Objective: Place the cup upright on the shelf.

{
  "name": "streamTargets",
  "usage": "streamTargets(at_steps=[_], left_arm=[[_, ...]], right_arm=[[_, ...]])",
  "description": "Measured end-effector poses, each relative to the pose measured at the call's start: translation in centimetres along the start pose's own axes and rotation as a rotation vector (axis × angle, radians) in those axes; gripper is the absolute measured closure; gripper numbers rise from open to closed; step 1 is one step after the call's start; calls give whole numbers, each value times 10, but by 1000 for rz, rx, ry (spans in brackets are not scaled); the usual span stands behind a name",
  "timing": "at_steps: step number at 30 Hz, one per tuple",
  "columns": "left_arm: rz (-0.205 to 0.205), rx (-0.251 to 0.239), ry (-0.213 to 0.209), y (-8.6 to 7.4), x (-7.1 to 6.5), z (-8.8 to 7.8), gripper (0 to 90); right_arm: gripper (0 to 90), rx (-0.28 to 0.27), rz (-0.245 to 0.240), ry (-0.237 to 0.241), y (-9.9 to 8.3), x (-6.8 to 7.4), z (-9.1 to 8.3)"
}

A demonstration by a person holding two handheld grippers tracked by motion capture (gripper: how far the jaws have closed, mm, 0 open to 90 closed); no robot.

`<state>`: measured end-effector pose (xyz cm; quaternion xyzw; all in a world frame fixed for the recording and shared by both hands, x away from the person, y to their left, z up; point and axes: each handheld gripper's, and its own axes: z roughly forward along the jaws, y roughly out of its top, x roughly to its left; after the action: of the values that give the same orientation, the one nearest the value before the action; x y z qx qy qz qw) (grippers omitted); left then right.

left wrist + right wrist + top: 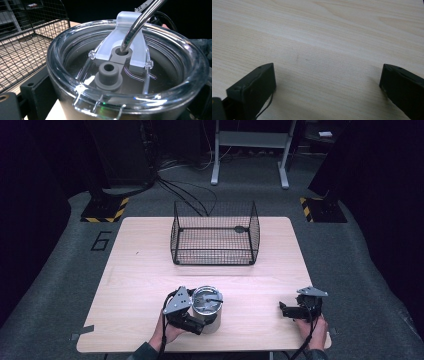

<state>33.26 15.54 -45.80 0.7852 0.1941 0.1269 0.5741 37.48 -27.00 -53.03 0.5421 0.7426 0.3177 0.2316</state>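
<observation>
Down at the near edge of the tabletop (135, 270), the left hand-held gripper (192, 312) is clamped around a steel tumbler (207, 312), jaws pressed on either side of its body. The tumbler stands upright, left of centre, well short of the wire basket (215, 234) at the far side. Up close in the left gripper view, the tumbler's clear lid (125, 100) sits snug on top, a metal straw (140, 22) slanting into the farther of two grey ports, the nearer port empty. Over on the right, the right hand-held gripper (290, 310) sits low at the tabletop, jaws spread wide with nothing between them but bare wood grain, well apart from the tumbler.
</observation>
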Motion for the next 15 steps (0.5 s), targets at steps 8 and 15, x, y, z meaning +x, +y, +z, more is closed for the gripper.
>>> streamTargets(at_steps=[8, 15], left_arm=[[8, -3, -16, 0, 0, -2, 40], [-9, -30, 2, 5, 5, -7, 40]], right_arm=[[1, 0, 0, 0, 0, 0, 0], [1, 0, -1, 0, 0, 0, 0]])
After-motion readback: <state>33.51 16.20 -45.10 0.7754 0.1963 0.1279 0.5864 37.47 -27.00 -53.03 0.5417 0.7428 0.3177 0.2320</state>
